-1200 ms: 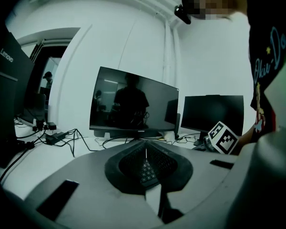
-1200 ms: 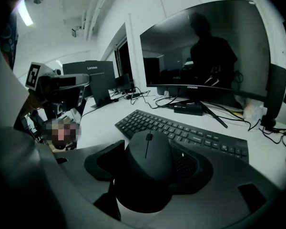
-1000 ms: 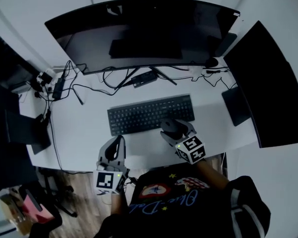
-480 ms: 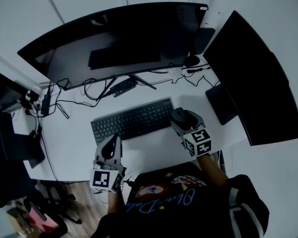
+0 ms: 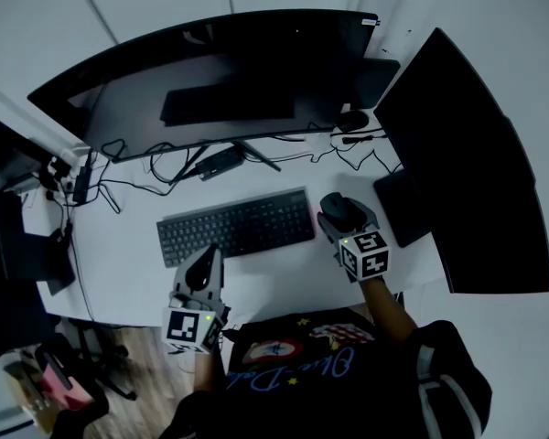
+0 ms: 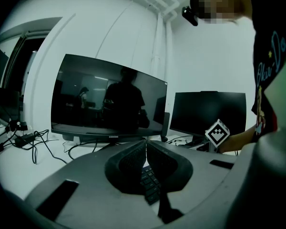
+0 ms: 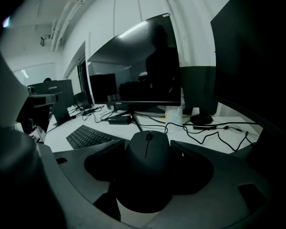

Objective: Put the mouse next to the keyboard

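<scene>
The mouse (image 7: 147, 149) is squeezed between the right gripper's (image 5: 339, 219) jaws, just right of the keyboard (image 5: 236, 226). The left gripper (image 6: 146, 149) is closed on nothing, near the keyboard's front.

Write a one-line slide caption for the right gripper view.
Right gripper closed on a black mouse, keyboard lying to its left on the white desk.

The head view looks steeply down from above the person onto the whole desk (image 5: 128, 254), with the left gripper (image 5: 208, 254) and right gripper (image 5: 337, 214) over its near side; the left gripper view sits low at the front edge, facing the curved monitor (image 6: 109, 99) across the keyboard (image 6: 150, 180); the right gripper view, close behind the mouse (image 7: 148, 161), faces the same monitor from the right; all 3 views share monitor and keyboard.
</scene>
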The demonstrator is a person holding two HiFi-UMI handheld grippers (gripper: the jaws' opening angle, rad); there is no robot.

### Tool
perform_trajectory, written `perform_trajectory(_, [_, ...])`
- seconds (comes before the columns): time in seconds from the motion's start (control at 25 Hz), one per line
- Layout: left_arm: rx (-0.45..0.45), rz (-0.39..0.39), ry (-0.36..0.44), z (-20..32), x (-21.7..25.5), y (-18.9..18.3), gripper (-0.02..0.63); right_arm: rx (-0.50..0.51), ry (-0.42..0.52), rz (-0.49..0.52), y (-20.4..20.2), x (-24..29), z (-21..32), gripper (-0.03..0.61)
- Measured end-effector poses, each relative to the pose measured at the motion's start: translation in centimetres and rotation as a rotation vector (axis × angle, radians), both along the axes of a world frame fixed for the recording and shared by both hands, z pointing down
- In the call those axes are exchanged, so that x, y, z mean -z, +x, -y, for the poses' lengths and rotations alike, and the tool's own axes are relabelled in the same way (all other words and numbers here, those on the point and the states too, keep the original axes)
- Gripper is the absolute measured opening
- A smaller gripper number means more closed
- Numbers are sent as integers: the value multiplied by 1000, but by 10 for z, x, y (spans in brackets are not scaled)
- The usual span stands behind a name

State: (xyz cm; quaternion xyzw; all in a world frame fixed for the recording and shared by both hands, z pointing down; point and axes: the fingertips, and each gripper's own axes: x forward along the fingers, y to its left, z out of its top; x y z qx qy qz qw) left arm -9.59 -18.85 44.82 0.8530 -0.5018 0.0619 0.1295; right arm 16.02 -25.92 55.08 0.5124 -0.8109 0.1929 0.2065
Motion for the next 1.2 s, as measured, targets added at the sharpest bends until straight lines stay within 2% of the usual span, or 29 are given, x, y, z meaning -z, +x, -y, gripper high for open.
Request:
perform_trajectory(0.52, [85, 36, -44, 7, -5, 2, 4, 52, -100, -44, 5, -52, 24, 282])
perform_trajectory(1.2, [98, 64, -90, 15, -15, 4, 5, 92, -156, -125, 1, -94, 27, 282])
